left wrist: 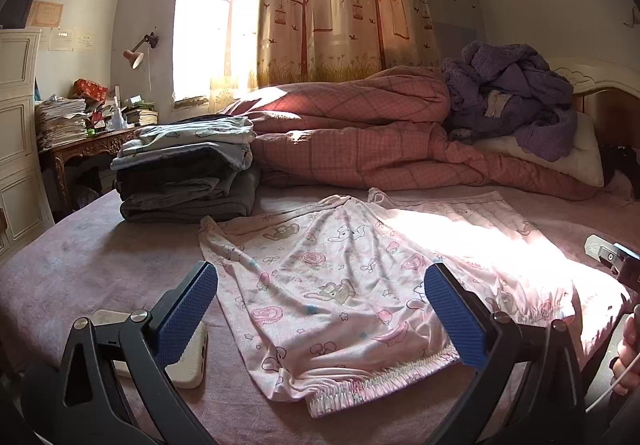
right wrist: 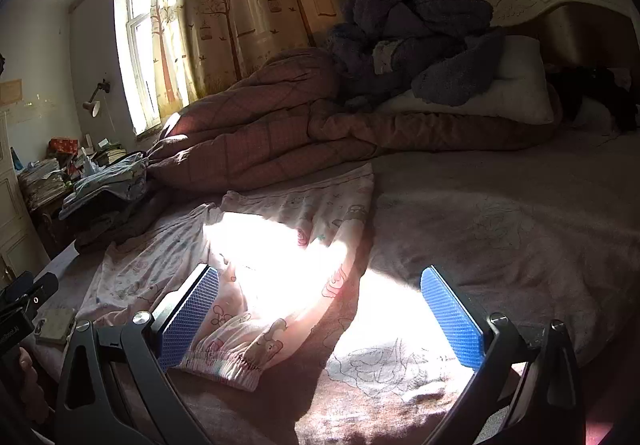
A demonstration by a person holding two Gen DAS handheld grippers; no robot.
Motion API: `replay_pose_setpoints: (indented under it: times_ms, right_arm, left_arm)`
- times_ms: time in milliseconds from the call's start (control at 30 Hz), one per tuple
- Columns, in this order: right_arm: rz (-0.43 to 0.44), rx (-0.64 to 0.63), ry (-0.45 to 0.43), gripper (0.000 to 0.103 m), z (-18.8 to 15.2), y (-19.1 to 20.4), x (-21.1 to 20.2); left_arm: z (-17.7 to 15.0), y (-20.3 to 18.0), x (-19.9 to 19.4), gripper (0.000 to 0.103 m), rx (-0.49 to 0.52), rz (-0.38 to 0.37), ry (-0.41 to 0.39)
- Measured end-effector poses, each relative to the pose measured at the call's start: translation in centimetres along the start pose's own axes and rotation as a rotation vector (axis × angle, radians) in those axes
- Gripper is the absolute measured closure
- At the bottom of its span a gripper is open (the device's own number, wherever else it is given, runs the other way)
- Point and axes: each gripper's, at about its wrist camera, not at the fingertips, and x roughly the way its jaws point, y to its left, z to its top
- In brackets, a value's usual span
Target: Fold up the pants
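Both sets of jaws stand spread wide with nothing pinched between them: the left gripper (left wrist: 320, 309) hangs above the waistband end of the pink patterned pants (left wrist: 352, 285), and the right gripper (right wrist: 320, 309) hangs above the same garment's elastic edge, its right finger over bare sheet. Those pants (right wrist: 248, 257) lie flat on the bed (left wrist: 100, 257), folded lengthwise with the gathered waistband nearest the cameras and the legs running away toward a rumpled pink quilt (left wrist: 360, 133). A strong patch of sunlight falls across the right part of the cloth and washes out its print. To the left of the pants, well apart from them, a stack of folded clothes (left wrist: 188, 173) sits on the bed, greys below and pale prints on top. A white phone (left wrist: 188, 361) lies on the sheet just beside the left gripper's left finger. Behind the quilt, a purple fleece heap (left wrist: 508, 89) rests on a white pillow (left wrist: 568, 153), and a tree-printed curtain (left wrist: 340, 1) covers the window.
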Motion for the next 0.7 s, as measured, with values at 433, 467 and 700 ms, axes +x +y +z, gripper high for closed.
replay_pose_setpoints:
  times_ms: [433, 467, 700]
  right_arm:
    - [0.093, 0.074, -0.014, 0.001, 4.2, -4.3, -0.9]
    - [0.110, 0.086, -0.007, 0.001, 4.8, -4.9, -0.8]
    - [0.318, 0.150, 0.019, 0.001, 8.5, -8.2, -0.9]
  left_arm:
    - [0.8, -5.0, -0.2, 0.003, 0.058, -0.161, -0.005]
    - [0.7, -5.7, -0.2, 0.004, 0.058, -0.178, -0.004]
    - [-0.5, -10.6, -0.2, 0.048, 0.093, -0.341, 0.009]
